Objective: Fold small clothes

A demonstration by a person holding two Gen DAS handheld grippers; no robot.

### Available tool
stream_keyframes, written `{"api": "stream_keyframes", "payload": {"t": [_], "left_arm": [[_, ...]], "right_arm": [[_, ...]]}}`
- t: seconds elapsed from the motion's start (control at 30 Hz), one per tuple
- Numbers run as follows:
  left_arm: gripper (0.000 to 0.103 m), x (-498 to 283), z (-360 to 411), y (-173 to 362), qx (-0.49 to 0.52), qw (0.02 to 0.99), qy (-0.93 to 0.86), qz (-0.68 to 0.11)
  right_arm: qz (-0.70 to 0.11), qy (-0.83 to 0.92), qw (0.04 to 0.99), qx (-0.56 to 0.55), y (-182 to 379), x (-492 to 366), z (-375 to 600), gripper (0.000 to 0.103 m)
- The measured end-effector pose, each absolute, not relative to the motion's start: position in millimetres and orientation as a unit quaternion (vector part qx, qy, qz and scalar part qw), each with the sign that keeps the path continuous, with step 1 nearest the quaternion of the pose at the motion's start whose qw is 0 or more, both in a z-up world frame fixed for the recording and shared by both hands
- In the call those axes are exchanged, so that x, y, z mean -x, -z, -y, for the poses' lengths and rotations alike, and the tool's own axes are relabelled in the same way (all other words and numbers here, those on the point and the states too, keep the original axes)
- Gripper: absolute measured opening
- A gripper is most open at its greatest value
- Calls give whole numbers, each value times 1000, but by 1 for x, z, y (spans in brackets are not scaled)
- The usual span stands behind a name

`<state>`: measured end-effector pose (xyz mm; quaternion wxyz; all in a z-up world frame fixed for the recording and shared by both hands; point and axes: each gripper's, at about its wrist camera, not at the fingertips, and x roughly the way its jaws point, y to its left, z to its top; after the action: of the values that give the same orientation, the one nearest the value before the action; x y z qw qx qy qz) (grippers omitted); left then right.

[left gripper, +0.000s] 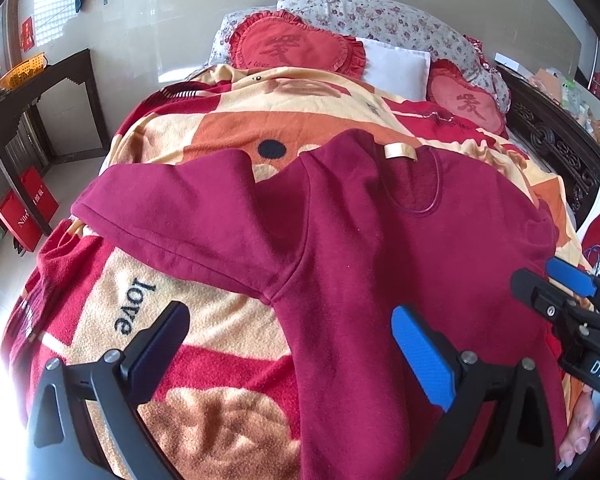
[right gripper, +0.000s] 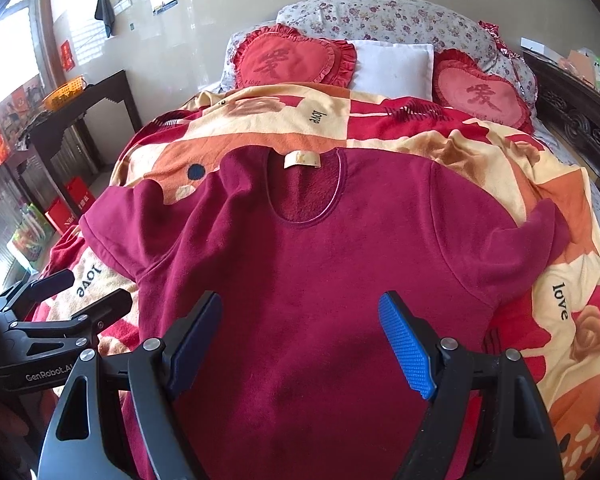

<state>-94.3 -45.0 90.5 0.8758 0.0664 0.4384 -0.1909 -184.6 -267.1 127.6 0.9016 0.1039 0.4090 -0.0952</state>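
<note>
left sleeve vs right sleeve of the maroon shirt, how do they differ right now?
The left sleeve lies spread flat and outward on the blanket; the right sleeve is bunched, its end curled up. In the left wrist view the left sleeve shows its full length, while the right sleeve is only a short hump at the shirt's edge. Both are the same maroon fleece, and neither is folded in over the shirt body yet.
</note>
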Motion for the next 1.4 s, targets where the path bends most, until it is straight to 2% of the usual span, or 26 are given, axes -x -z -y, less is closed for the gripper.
{"api": "stream_keyframes", "payload": {"t": [0.83,1.13,1.23,1.4], "left_arm": [[103,71,33,-77,-46,872,172,-457],[102,18,-24,-81,31,866,144,-479],[100,-9,-53,-80,61,868,113,-479],[86,-67,-111,-64,135,857,56,-494]], "right_arm": [[-429,93,893,-99,-110,160,253,66],[-441,83,888,-101,-102,153,251,66],[-443,82,886,-108,-101,151,253,66],[-451,76,882,-115,-96,146,254,66]]}}
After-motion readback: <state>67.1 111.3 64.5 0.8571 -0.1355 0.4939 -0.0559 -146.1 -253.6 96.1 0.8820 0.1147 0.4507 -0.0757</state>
